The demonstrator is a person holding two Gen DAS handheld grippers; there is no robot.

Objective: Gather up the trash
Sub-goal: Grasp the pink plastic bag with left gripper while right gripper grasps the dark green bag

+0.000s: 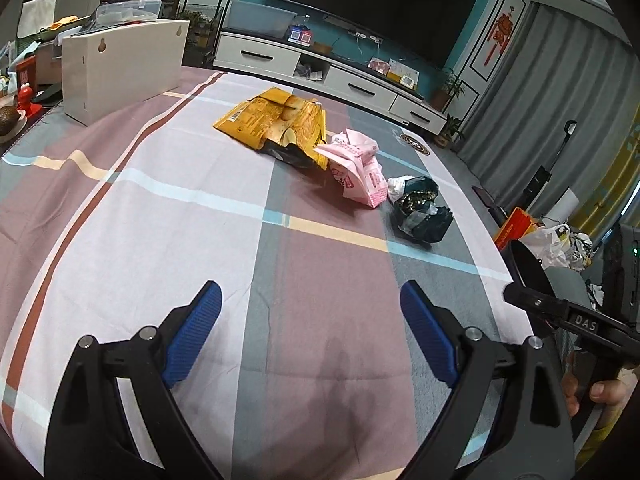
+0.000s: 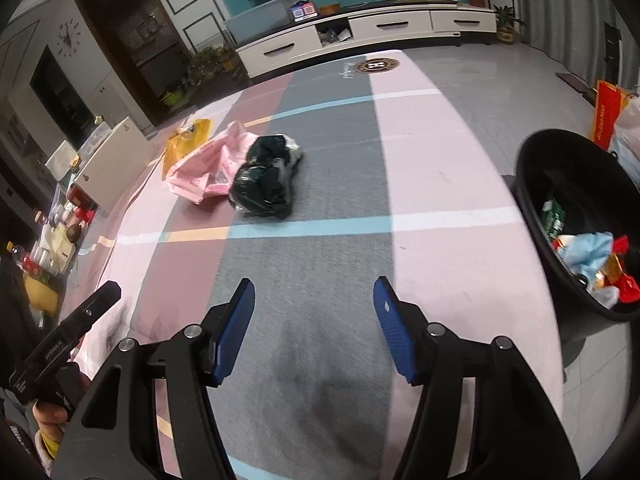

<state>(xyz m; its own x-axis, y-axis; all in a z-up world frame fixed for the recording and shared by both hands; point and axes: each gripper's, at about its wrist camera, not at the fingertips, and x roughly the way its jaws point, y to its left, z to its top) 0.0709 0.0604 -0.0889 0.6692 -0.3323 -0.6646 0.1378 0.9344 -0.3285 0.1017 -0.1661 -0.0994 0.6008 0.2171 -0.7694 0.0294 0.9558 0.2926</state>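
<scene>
Three pieces of trash lie on the striped cloth: a yellow snack bag (image 1: 276, 122), a crumpled pink wrapper (image 1: 358, 168) and a dark green crumpled bag (image 1: 422, 208). They also show in the right wrist view: yellow bag (image 2: 186, 146), pink wrapper (image 2: 204, 170), dark green bag (image 2: 266, 178). My left gripper (image 1: 310, 320) is open and empty, well short of the trash. My right gripper (image 2: 314, 316) is open and empty over the cloth. A black trash bin (image 2: 536, 208) stands at the table's right edge and holds several wrappers.
A white box (image 1: 120, 68) stands at the far left of the table, with clutter beyond it. The bin's rim (image 1: 520, 256) shows at the right. A white TV cabinet (image 2: 360, 36) lines the far wall. An orange paper bag (image 2: 606, 114) sits behind the bin.
</scene>
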